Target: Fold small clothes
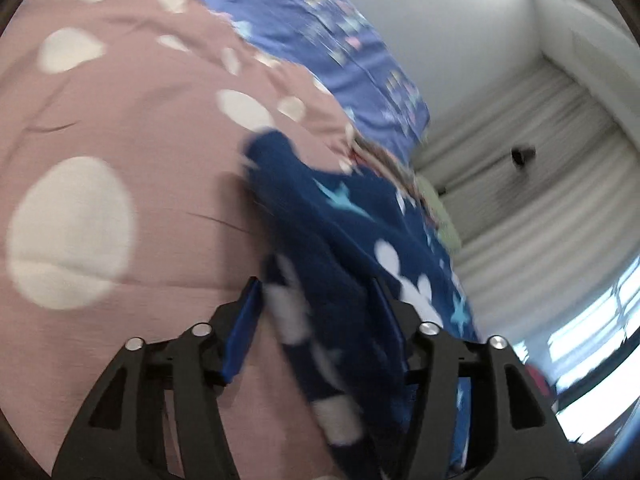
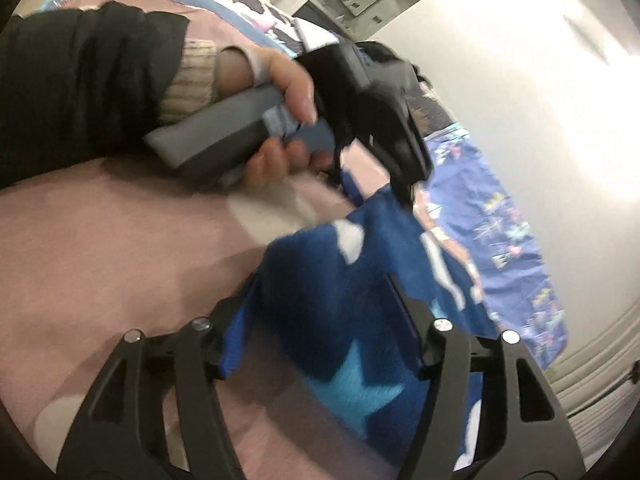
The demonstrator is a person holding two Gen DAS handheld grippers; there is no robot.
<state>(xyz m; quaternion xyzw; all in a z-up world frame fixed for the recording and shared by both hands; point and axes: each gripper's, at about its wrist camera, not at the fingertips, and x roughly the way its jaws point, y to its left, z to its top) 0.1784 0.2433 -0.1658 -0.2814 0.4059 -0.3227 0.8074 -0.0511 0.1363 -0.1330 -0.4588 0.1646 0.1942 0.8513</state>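
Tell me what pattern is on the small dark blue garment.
Light blue stars and white blobs on the small dark blue garment, clearest in the left wrist view.

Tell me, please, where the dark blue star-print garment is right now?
In both wrist views the garment lies on the pink dotted bedspread, between each gripper's open fingers.

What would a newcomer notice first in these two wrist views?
The dark blue garment with white shapes and pale blue stars, lying on the pink white-spotted bedcover, fills the space between both grippers' fingers. In the right wrist view, a hand in a black sleeve holds the left gripper over its far edge.
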